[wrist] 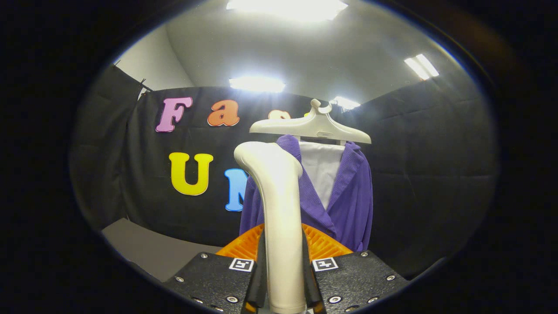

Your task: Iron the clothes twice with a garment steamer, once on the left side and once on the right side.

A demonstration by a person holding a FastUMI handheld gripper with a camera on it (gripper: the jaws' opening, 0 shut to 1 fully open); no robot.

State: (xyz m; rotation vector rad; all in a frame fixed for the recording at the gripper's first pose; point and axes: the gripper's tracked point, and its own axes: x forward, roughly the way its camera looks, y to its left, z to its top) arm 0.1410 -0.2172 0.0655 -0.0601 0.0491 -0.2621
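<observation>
Against the black booth wall, the purple jacket (348, 192) hangs on its hanger (310, 126) just beyond your tool (284, 270), which clamps the upright steamer handle (279, 209); the garment lies ahead, slightly right.

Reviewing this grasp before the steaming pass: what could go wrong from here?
1. The gripper is shut low on the steamer handle, so the tall head above the jaws could tilt or twist when pressed against cloth.
2. The steamer blocks the view of the purple garment's left side, making aiming harder.
3. The garment hangs freely from a hanger, so it may swing away.
</observation>
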